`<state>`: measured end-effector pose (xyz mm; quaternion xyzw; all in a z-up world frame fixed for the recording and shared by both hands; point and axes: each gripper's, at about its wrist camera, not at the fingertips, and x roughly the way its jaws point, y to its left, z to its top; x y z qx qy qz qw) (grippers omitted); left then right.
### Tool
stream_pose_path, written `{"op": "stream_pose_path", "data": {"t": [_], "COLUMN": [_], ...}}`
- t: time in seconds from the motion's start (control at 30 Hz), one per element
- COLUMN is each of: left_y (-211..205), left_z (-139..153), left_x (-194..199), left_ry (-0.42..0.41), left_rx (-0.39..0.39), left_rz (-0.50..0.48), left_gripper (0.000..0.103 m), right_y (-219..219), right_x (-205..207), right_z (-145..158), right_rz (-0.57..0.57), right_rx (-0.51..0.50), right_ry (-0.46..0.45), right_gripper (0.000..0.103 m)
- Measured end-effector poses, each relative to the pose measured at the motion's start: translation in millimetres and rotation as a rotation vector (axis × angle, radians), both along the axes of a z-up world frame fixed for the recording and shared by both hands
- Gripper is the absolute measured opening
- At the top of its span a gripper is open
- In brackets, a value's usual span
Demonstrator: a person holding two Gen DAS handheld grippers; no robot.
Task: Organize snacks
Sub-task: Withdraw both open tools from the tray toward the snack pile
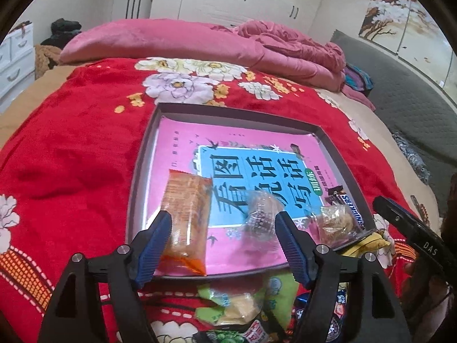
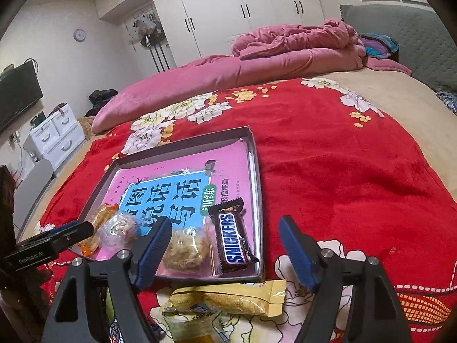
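On red blanket (image 2: pixel 328 171), tray (image 2: pixel 258 177) holds four snacks along near edge, Snickers (image 2: pixel 232 237) rightmost. More packets (image 2: pixel 228 300) near, outside tray. Left gripper (image 1: pixel 222 243) and right gripper (image 2: pixel 225 245) both spread, empty.

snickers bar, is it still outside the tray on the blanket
No, the Snickers bar lies inside the tray, near its right wall.

Four snacks lie flat in the tray (image 2: pixel 258 188): an orange pack (image 1: pixel 187 217), a clear-wrapped cake (image 1: pixel 261 214), a crumbly cookie bag (image 2: pixel 185 250), and a Snickers bar (image 2: pixel 232 235). A yellow pack (image 2: pixel 234 297) lies on the bed just beside the tray.
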<state>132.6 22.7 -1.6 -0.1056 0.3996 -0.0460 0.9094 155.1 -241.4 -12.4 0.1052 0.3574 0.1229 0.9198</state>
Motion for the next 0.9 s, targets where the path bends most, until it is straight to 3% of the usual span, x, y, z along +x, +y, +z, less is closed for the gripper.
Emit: {"op": "stream_pose_path", "data": {"t": [0.27,0.9], "left_y": [13,19], "left_z": [2,1], "left_x": [-6,-23], "left_ry": [0.004,0.035], "left_rx": [-0.017,-0.025], "left_rz": [0.047,0.046], "left_gripper": [0.077,0.077], "right_y": [2,4], "right_x": [-4,-17], "right_z": [1,6], "right_rz": [0.019,0.034], "right_rx": [-0.005,-0.012], "right_ry": [-0.007,-0.018], "right_gripper": [0.080,0.083]}}
